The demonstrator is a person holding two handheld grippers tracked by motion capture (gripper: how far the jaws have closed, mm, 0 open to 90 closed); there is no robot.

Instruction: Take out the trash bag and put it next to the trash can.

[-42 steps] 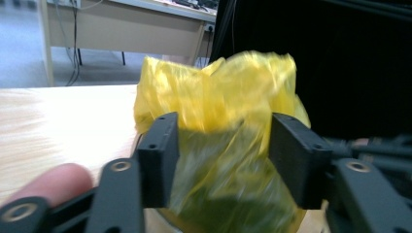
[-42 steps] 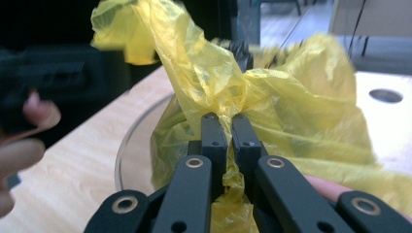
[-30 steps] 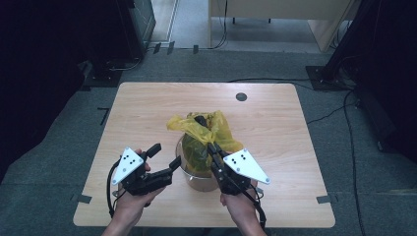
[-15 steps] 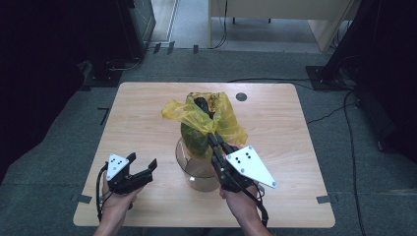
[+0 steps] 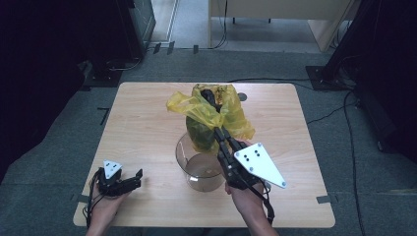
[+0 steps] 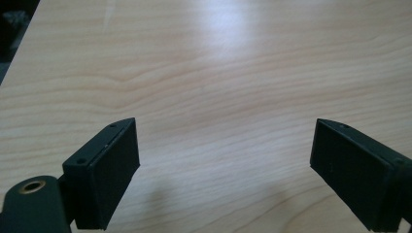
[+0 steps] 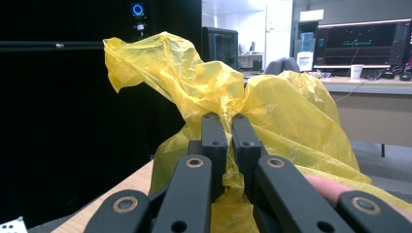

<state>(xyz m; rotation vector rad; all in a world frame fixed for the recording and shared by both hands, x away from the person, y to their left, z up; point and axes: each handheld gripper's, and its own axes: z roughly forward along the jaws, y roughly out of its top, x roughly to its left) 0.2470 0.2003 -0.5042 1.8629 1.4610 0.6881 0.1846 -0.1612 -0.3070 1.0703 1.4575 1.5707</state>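
Note:
A yellow plastic bag (image 5: 216, 115) with something dark inside hangs over the far rim of a clear round container (image 5: 196, 169) at the table's middle. My right gripper (image 5: 217, 131) is shut on the bag's crumpled plastic and holds it up. In the right gripper view the jaws (image 7: 224, 119) pinch the yellow film (image 7: 204, 82) between them. My left gripper (image 5: 136, 178) rests low near the table's front left corner, away from the container. Its jaws have just been opening. In the left gripper view they (image 6: 223, 155) stand wide apart over bare wood (image 6: 218, 73), with nothing between them.
The wooden table (image 5: 137, 123) has a small dark round hole (image 5: 241, 97) near its far edge. Grey carpet with cables surrounds it. Black cabinets stand at the left and a pale desk at the back.
The left gripper has left the container's side and dropped to the front left of the table, jaws wider. The right gripper has raised the bag slightly, farther from me.

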